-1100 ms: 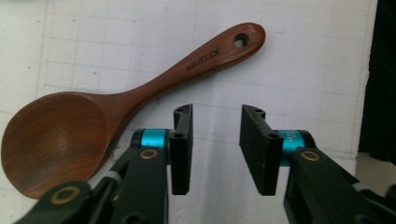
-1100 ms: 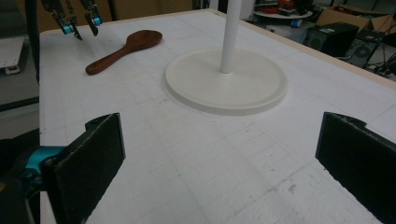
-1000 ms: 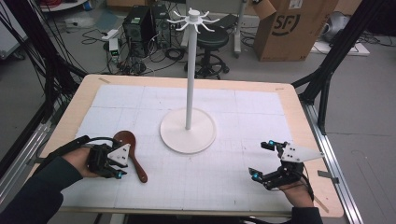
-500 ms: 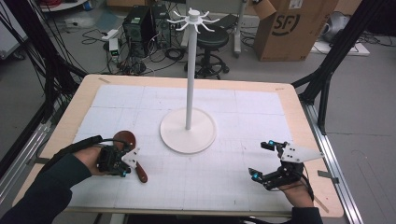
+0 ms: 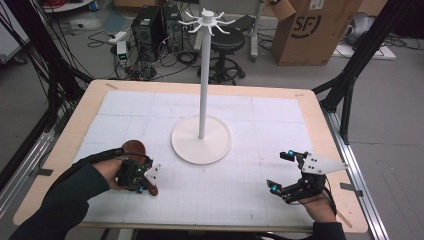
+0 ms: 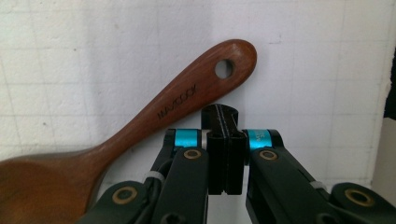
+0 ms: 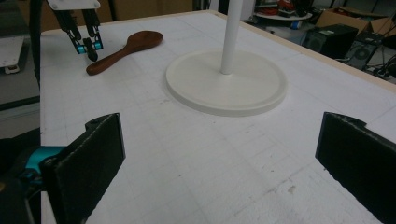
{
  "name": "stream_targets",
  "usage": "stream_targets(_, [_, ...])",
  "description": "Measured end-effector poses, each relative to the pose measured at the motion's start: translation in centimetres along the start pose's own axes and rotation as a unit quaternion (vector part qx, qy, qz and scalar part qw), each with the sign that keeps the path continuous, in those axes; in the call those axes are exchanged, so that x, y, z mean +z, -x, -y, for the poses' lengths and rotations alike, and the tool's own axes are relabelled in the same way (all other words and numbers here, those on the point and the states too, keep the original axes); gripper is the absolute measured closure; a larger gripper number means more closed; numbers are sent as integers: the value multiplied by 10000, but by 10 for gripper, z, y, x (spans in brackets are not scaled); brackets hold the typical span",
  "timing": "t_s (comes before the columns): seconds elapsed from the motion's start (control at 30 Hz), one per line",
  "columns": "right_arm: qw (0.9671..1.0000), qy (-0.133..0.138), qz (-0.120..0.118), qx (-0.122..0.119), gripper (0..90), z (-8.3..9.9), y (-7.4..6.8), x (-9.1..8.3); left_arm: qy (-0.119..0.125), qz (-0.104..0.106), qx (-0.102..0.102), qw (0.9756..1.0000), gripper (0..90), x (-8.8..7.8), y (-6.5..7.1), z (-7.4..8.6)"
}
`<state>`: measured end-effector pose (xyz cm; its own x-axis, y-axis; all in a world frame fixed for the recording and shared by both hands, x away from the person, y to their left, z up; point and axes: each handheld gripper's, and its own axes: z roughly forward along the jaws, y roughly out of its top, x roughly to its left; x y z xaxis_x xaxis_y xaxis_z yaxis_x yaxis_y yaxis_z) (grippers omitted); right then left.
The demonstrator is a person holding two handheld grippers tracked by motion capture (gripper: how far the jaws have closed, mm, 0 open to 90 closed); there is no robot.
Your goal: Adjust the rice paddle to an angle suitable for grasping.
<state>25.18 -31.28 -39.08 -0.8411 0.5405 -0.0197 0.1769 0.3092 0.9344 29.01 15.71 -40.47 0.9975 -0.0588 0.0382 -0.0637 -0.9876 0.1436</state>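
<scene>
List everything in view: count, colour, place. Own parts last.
wooden spoon: 1, dark reddish brown, flat on the mat at the table's left front, hole in the handle end
stand: 1, white, round base mid-table, tall pole with hooked arms on top
mat: 1, white with grid lines, covers most of the tabletop
table: 1, light wood rim showing round the mat
cardboard box: 1, brown, on the floor behind the table, right
stool: 1, black, on the floor behind the stand
left gripper: 1, black with blue bands, jaws shut and empty, tips beside the spoon's handle
right gripper: 1, black, jaws wide open, at the table's right front, nothing between them
</scene>
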Motion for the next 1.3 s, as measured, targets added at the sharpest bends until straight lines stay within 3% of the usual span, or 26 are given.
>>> stream_targets(0.03, [10000, -1, -15, 13, 5, 0, 0, 0, -94, 27, 44, 9999, 899, 3, -1, -1])
stream_targets(0.27, [10000, -23, -12, 13, 5, 0, -1, 1, 35, -1, 7, 10000, 899, 5, -5, -7])
stream_targets(0.97, [10000, -26, -31, 14, 5, 0, -3, 1, -18, -5, -93, 10000, 898, 14, -32, -43])
stream_targets(1.13, [10000, -34, -45, 14, 5, 1, -3, 2, 135, 70, -183, 9997, 898, 4, -40, -43])
stream_targets(1.3, [10000, -60, -60, 25, 5, 1, -4, 3, 186, -232, -519, 9982, 897, -15, -60, -32])
